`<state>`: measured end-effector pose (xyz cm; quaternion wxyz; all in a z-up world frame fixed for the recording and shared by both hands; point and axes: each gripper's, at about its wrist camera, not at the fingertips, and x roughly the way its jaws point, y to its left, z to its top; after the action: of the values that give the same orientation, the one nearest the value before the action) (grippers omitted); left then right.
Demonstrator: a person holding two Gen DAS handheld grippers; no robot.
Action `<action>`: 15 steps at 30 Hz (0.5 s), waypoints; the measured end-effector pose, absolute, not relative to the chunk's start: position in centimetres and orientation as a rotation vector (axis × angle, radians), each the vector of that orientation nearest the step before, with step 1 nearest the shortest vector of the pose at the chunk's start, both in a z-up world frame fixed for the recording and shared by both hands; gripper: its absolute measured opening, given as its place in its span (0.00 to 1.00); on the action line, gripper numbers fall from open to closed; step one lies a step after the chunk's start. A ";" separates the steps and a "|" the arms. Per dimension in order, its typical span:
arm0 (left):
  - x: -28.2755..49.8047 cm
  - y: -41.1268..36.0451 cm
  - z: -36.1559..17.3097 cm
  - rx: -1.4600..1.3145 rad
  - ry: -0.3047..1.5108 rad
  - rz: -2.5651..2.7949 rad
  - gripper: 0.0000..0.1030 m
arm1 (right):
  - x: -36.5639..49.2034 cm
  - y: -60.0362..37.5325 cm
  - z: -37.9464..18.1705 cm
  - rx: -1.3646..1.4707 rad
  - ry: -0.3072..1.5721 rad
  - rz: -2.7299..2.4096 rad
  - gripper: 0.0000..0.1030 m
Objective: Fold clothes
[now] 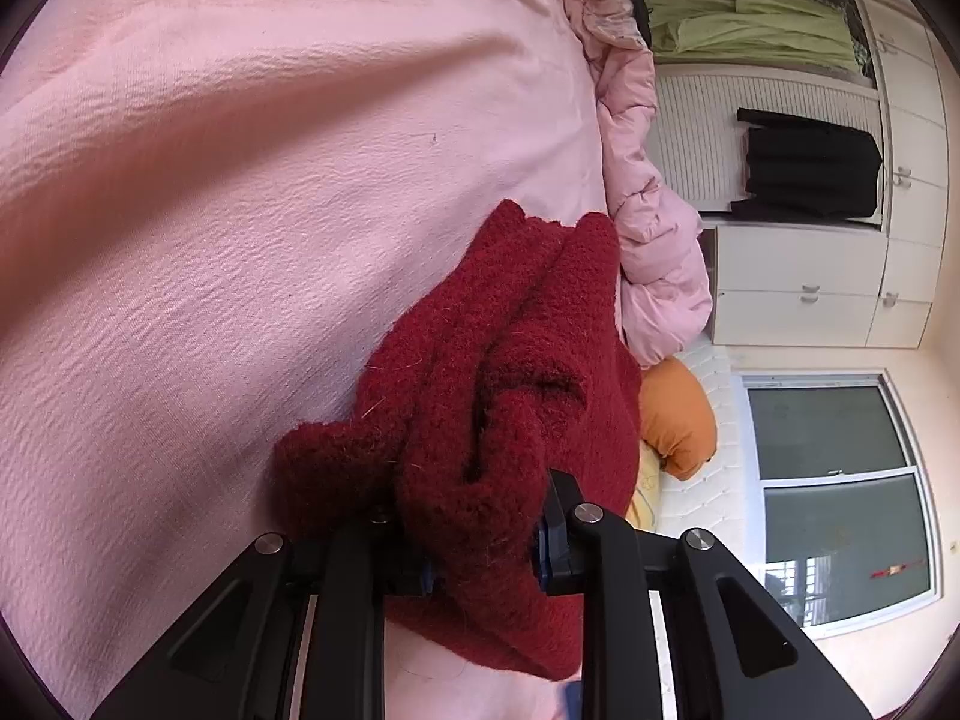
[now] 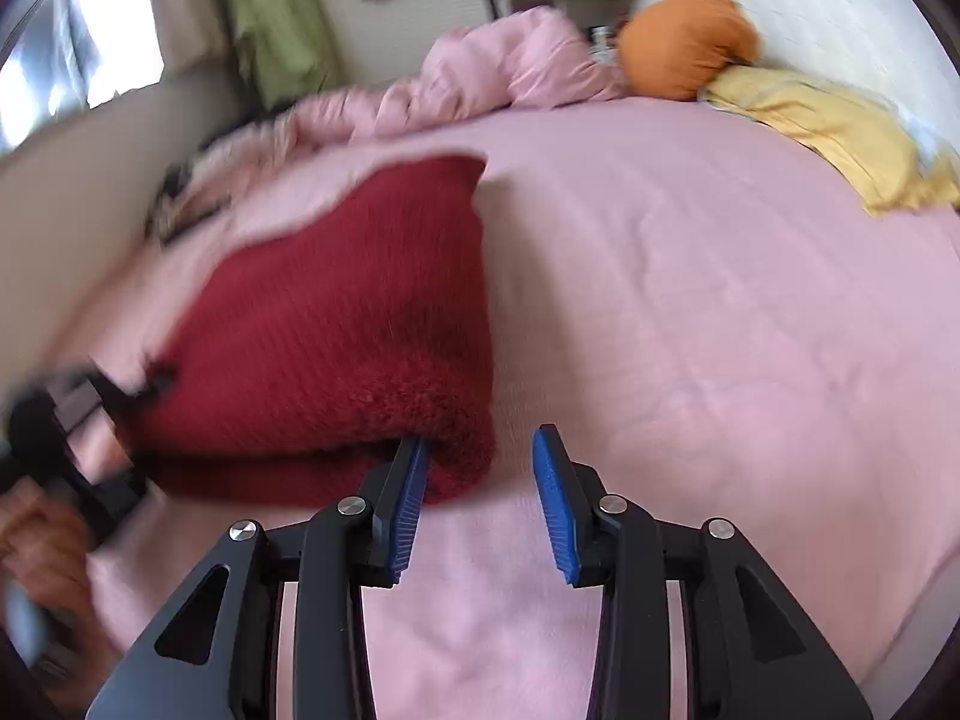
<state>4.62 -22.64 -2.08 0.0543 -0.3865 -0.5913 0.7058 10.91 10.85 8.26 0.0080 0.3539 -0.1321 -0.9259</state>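
Note:
A dark red knitted sweater (image 1: 510, 372) lies bunched on the pink bedsheet (image 1: 240, 210). My left gripper (image 1: 486, 540) is shut on a thick fold of it, the fabric filling the gap between its fingers. In the right wrist view the sweater (image 2: 336, 336) lies folded flat on the sheet (image 2: 690, 330). My right gripper (image 2: 483, 480) is open, its blue pads apart at the sweater's near right corner; the left pad (image 2: 411, 504) touches the edge. The left gripper (image 2: 90, 438), blurred, shows at the far left, held by a hand.
A pink quilt (image 2: 510, 60) is heaped at the bed's far edge, with an orange pillow (image 2: 684, 42) and a yellow cloth (image 2: 840, 132) beside it. White wardrobes (image 1: 798, 276), a hanging black garment (image 1: 810, 168), green curtains and a window (image 1: 840, 498) stand beyond the bed.

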 end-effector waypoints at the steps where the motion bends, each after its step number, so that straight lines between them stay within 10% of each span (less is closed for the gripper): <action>1: 4.7 -22.6 -2.0 -1.175 -1.793 2.148 0.22 | 11.1 10.9 9.6 1.062 -0.471 -2.905 0.39; 9: 5.2 -22.8 -2.3 -1.163 -1.827 2.135 0.22 | -3.4 1.4 11.2 1.104 0.098 -2.781 0.41; 15: 5.6 -22.9 -2.5 -1.163 -1.865 2.126 0.22 | -6.7 1.4 6.4 1.307 0.155 -2.724 0.38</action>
<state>5.60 -22.90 -2.53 0.0419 -0.3801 -0.6094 0.6946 -6.69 1.38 6.41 0.0582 0.4312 0.0511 -0.8989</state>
